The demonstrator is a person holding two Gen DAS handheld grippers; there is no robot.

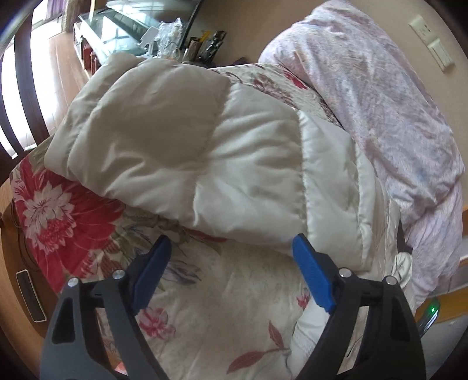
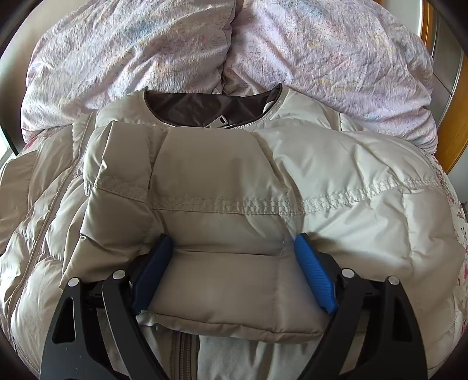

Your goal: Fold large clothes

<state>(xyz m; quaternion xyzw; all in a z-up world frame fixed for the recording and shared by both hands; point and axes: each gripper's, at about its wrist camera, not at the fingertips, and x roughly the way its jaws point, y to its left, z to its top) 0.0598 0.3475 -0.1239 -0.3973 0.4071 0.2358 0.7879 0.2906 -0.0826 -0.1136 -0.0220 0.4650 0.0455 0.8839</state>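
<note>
A cream puffer jacket [image 2: 365, 175] lies face up on a floral bedspread [image 1: 219, 307], its dark-lined collar [image 2: 204, 105] at the far side. One padded sleeve [image 2: 228, 280] is folded across the chest, and its cuff end lies between the blue pads of my right gripper [image 2: 233, 239]. The jaws stand wide and the cuff looks unsqueezed. In the left wrist view the jacket [image 1: 175, 131] is a bulky folded mass. My left gripper [image 1: 231, 242] hovers open over the bedspread at its near edge, with its right fingertip [image 1: 301, 242] against the fabric and nothing between the jaws.
A crumpled pale pink quilt [image 1: 380, 102] is heaped beyond the jacket, also filling the far side of the right wrist view [image 2: 292, 43]. A glass-topped cabinet [image 1: 117, 26] with clutter stands past the bed. Dark bed slats [image 1: 17, 87] and a wooden frame [image 2: 456, 117] border the mattress.
</note>
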